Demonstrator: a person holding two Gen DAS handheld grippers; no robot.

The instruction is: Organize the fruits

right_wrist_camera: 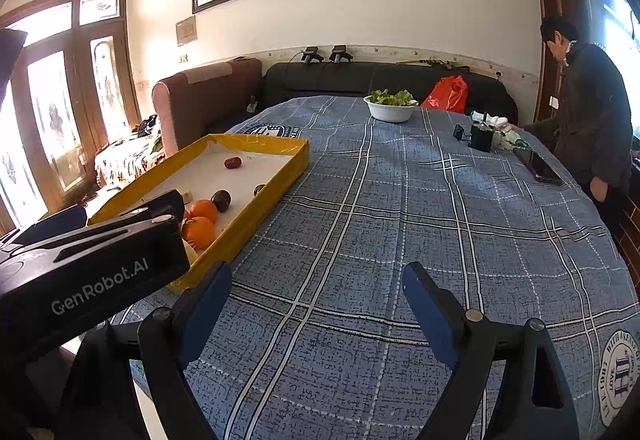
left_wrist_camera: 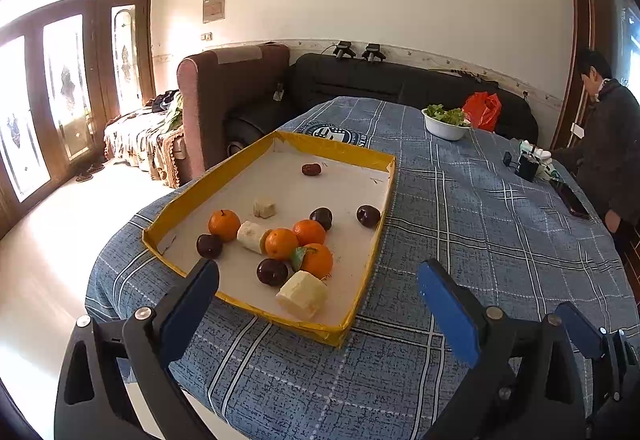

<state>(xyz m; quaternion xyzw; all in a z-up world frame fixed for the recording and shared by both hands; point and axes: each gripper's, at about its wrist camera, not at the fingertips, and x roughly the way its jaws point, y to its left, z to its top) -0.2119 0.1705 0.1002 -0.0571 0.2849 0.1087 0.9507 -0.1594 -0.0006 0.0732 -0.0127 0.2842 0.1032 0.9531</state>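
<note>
left gripper nearest, jaws wide apart, nothing between, hovering at near edge of yellow tray; right gripper likewise spread wide, empty, over bare plaid cloth just right of tray. inside tray, near to far: pale cut chunk, dark plums, 4 oranges bunched w/ peeled banana piece, small pale cube, red date alone at far end. beyond: white bowl of greens, red bag, person standing at far right

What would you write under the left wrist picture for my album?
Open left gripper hovering before a yellow tray of oranges, dark plums and pale fruit chunks.
</note>
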